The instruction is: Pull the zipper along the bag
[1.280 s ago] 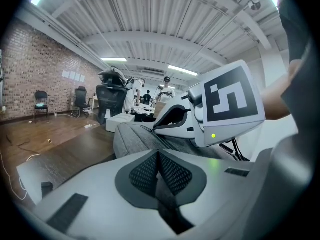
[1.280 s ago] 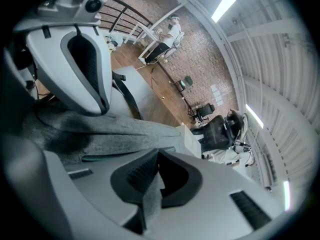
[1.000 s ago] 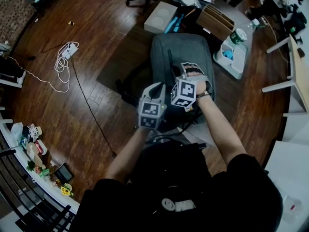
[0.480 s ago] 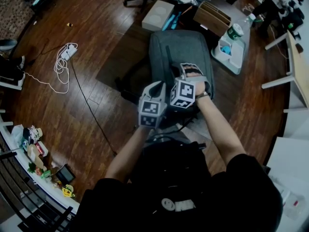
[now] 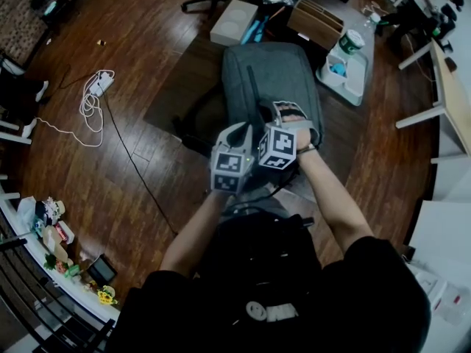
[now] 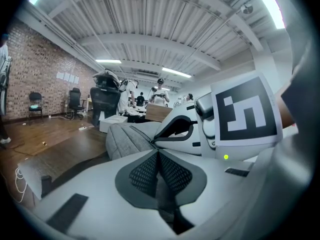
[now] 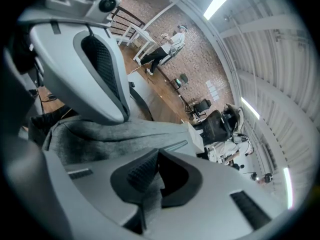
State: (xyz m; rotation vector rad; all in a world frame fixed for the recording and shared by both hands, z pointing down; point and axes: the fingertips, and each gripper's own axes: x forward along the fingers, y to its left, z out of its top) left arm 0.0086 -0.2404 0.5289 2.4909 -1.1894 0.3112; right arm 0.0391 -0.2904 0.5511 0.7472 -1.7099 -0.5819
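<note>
Head view: the grey bag lies on a dark rug. The left tool and right tool sit at its near end, tips covered by their marker cubes; the zipper cannot be made out. Left gripper view: the jaws are clenched tip to tip, and anything pinched there is too dark to tell. Right gripper view: the jaws clamp grey bag fabric. Since a second ago both tools keep their spot, while the bag sits slightly higher in frame.
</note>
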